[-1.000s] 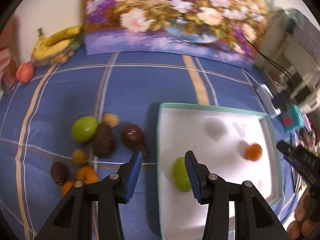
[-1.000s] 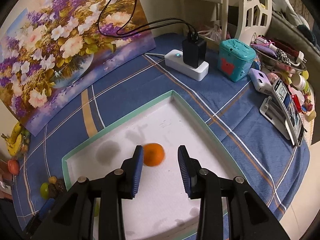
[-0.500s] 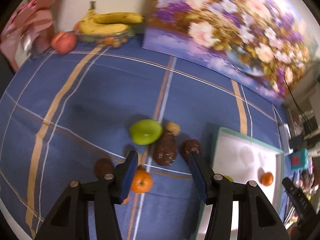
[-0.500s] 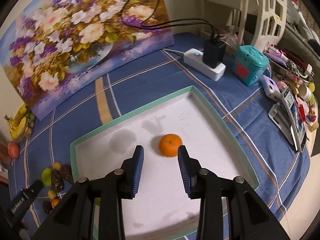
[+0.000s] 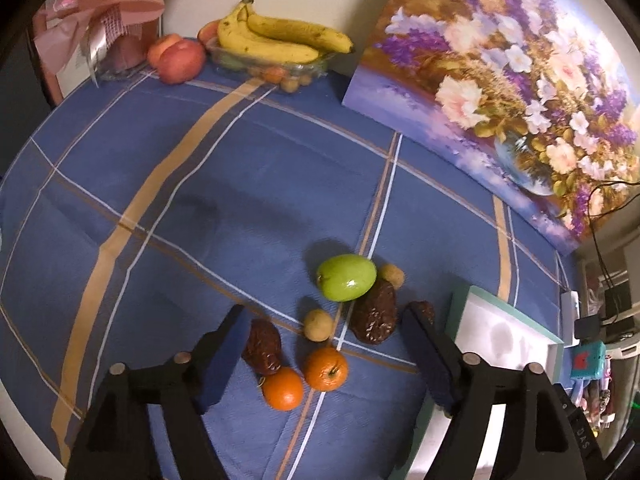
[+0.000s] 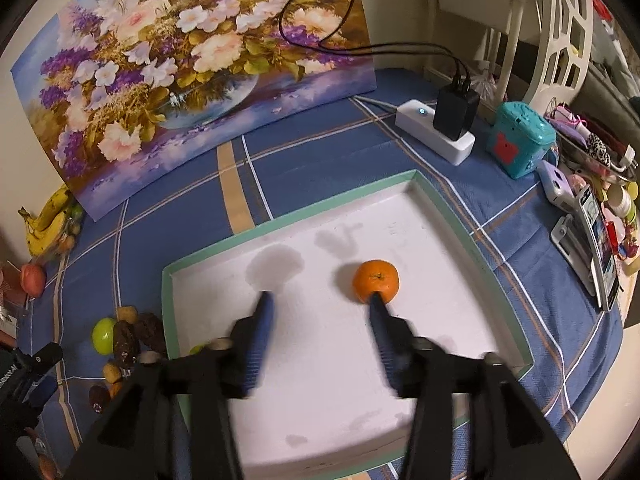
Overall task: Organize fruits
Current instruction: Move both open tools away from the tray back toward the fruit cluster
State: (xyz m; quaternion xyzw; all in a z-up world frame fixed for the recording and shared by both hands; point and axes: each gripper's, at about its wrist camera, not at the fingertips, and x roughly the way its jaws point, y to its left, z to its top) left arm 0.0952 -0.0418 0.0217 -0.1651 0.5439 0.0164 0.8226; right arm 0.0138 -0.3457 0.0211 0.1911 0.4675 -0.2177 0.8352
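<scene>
- left wrist view: the left gripper point(image 5: 324, 356) hangs over a blue plaid tablecloth point(image 5: 224, 184), its blue-padded jaws spread wide and holding nothing
- between those jaws lies a cluster of loose fruit: two oranges point(image 5: 325, 368) touching side by side, a dark wrinkled fruit point(image 5: 263, 346) just beside the left jaw, and a small yellowish fruit point(image 5: 318, 325)
- farther out, a green apple point(image 5: 347, 277) rests against a larger dark brown fruit point(image 5: 375, 316), with another small yellowish fruit point(image 5: 392, 275) at the apple's right
- at the table's back edge a bunch of bananas point(image 5: 280, 38) sits in a clear dish point(image 5: 312, 69), a peach point(image 5: 176, 60) just beside it, and a flower painting point(image 5: 512, 80) leans on the wall
- right wrist view: the right gripper point(image 6: 320, 308) hovers above a white tray point(image 6: 456, 216) with a green rim, jaws spread and gripping nothing; its image is motion-blurred
- one orange point(image 6: 376, 280) sits inside the tray, at the tip of the right-hand jaw; whether it touches the jaw cannot be told
- a sliver of something green point(image 6: 198, 349) shows in the tray's near left corner, behind the gripper
- a white power strip point(image 6: 434, 136) with a black charger point(image 6: 456, 110) and a teal box point(image 6: 520, 140) stand beyond the tray
</scene>
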